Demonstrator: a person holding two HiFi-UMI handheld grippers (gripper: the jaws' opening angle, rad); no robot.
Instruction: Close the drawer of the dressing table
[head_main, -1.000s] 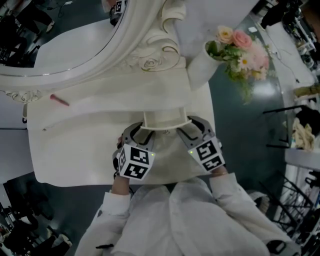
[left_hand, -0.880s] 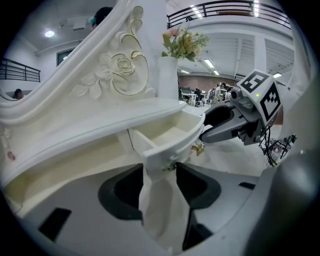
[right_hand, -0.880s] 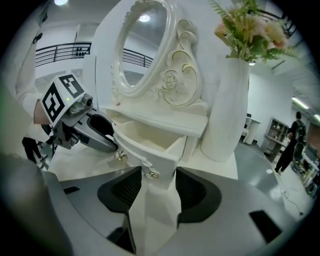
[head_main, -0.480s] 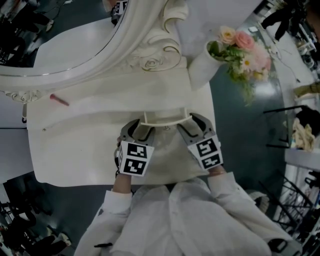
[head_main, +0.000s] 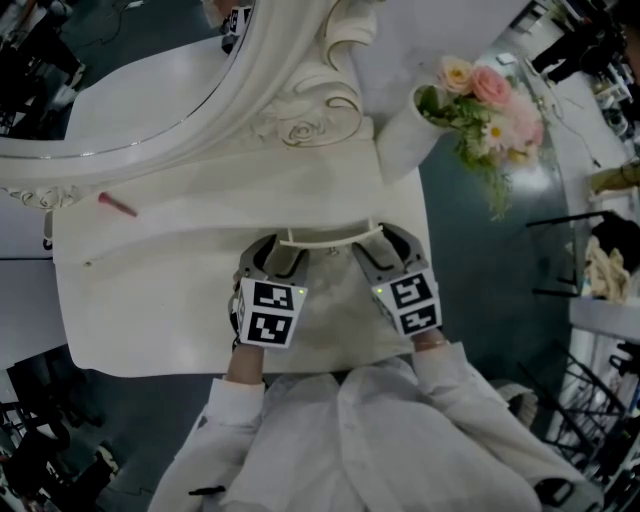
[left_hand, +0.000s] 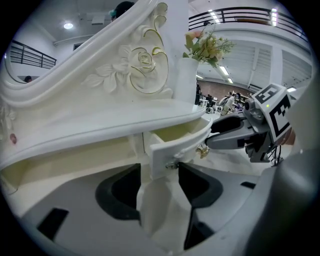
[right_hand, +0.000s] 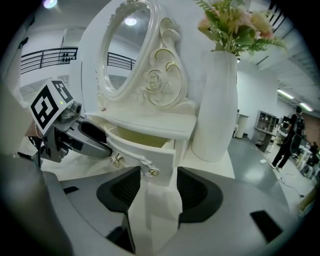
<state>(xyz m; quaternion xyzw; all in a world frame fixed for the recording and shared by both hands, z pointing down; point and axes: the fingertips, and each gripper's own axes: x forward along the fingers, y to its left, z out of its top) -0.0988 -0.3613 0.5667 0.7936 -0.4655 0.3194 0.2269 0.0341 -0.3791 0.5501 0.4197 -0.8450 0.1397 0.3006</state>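
Drawer (head_main: 330, 239) sits part-open at the dressing table (head_main: 150, 310) front, long axis left-right; left gripper (head_main: 272, 256) straddles its left corner, jaws spread and just opened wider; right gripper (head_main: 386, 250) straddles its right corner, spread, equally near, neither pinching.

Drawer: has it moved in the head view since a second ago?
Yes. The drawer has slid in under the tabletop, toward the mirror frame. Only a thin strip of it shows now, so it is not fully shut.
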